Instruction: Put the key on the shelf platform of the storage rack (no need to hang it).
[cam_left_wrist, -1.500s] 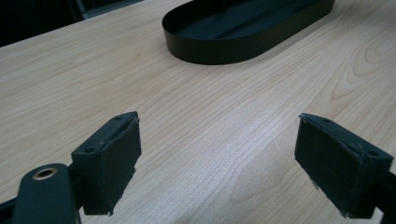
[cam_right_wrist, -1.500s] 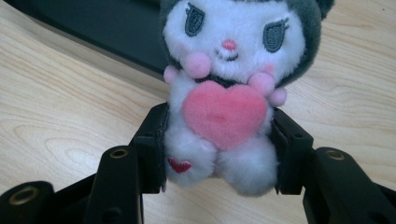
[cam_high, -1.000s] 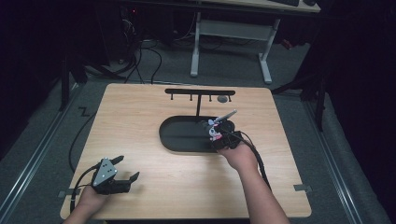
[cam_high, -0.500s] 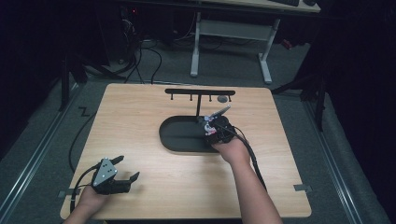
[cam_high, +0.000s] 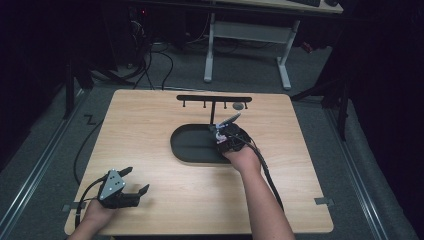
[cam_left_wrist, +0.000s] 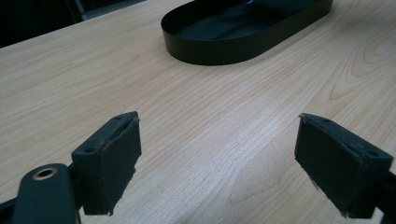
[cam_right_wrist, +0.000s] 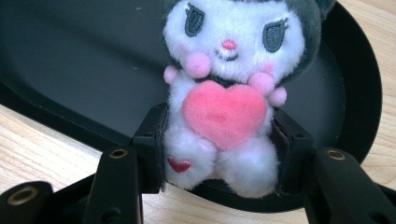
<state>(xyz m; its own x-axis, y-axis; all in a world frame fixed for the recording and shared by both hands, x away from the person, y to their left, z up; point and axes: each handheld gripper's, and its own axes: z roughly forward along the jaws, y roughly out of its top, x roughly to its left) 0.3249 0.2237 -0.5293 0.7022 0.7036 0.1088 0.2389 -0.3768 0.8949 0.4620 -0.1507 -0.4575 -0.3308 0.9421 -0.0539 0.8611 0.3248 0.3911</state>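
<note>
Right gripper (cam_right_wrist: 219, 140): jaws clamped on the lower body of a plush (cam_right_wrist: 226, 88), held over the tray's (cam_right_wrist: 70, 70) near rim. The plush's ears are cut off at the frame top. Left gripper (cam_left_wrist: 217, 158): jaws set wide apart, nothing held, low over the table (cam_left_wrist: 210, 102), well apart from the tray.

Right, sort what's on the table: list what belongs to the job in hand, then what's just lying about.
In the job:
- plush toy, clamped in the right gripper
- black oval tray under it

Lying about:
- black hook rack behind the tray
- left gripper, open, idle on the wooden table
</note>
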